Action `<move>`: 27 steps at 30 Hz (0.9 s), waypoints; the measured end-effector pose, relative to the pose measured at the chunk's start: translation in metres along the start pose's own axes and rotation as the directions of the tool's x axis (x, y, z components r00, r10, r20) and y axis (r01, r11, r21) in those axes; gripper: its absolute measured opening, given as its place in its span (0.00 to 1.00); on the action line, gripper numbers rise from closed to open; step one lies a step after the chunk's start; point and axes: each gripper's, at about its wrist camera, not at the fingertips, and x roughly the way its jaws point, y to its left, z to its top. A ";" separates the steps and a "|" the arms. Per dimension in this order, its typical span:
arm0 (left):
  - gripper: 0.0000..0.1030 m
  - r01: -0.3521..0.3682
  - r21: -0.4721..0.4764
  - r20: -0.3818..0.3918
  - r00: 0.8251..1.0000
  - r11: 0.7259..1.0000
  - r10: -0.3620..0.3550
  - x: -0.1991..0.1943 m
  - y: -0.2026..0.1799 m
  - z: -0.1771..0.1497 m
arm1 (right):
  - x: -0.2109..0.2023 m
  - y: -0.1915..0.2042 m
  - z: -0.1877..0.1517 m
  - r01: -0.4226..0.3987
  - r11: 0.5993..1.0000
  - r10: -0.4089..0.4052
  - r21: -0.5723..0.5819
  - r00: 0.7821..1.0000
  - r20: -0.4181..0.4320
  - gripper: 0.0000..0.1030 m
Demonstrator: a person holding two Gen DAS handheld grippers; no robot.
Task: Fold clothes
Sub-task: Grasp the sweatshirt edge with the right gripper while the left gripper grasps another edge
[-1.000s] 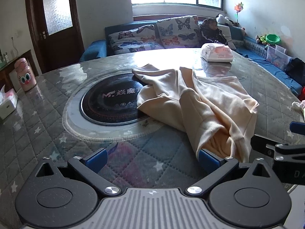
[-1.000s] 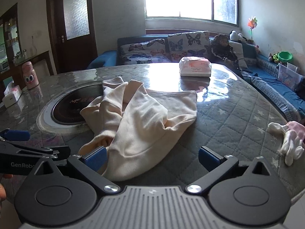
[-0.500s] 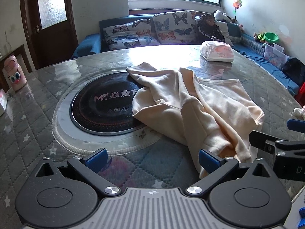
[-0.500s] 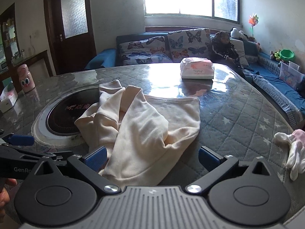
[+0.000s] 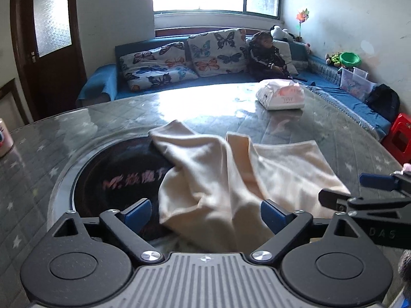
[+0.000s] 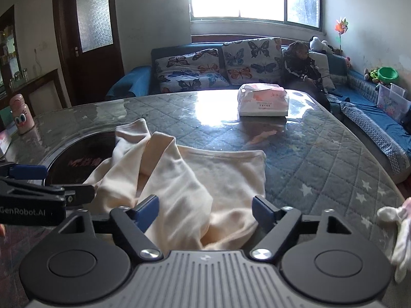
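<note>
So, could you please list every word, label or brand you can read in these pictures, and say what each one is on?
"GenRobot.AI", first letter cut off: on the left gripper, seen from the right wrist.
"DAS": on the right gripper, seen from the left wrist; the rest is cut off.
Pink lettering on the black disc in the table: blurred, unreadable.
Print on the tissue pack: too small to read.

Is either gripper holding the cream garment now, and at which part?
Neither yet. Both the left gripper and right gripper are closing around the cream garment's near edge, pads not pressing.
</note>
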 end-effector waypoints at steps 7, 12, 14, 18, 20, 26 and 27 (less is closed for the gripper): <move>0.75 0.063 0.020 -0.049 0.997 0.998 -0.062 0.040 -0.003 0.019 | 0.034 -0.007 0.018 -0.022 1.000 0.021 -0.023 1.000 -0.010 0.67; 0.40 0.098 0.036 -0.099 0.991 0.995 -0.094 0.066 -0.002 0.014 | 0.057 -0.005 0.024 -0.038 0.998 0.036 -0.059 0.999 -0.040 0.65; 0.24 0.110 0.035 -0.108 0.989 0.993 -0.105 0.069 0.001 0.010 | 0.064 -0.002 0.026 -0.057 0.996 0.054 -0.070 0.997 -0.050 0.63; 0.10 0.123 0.018 -0.086 0.989 0.992 -0.121 0.060 0.009 0.005 | 0.077 0.007 0.029 -0.104 0.991 0.099 -0.087 0.993 -0.070 0.60; 0.07 0.115 0.013 -0.067 0.991 0.993 -0.114 0.051 0.012 0.003 | 0.084 0.013 0.030 -0.129 0.987 0.122 -0.097 0.989 -0.081 0.59; 0.03 0.077 -0.037 -0.024 0.997 0.996 -0.078 0.022 0.032 -0.006 | 0.105 0.034 0.032 -0.166 0.975 0.153 -0.146 0.984 -0.094 0.58; 0.03 0.071 -0.046 -0.024 0.997 0.996 -0.072 0.019 0.036 -0.007 | 0.107 0.038 0.032 -0.163 0.974 0.149 -0.157 0.984 -0.096 0.58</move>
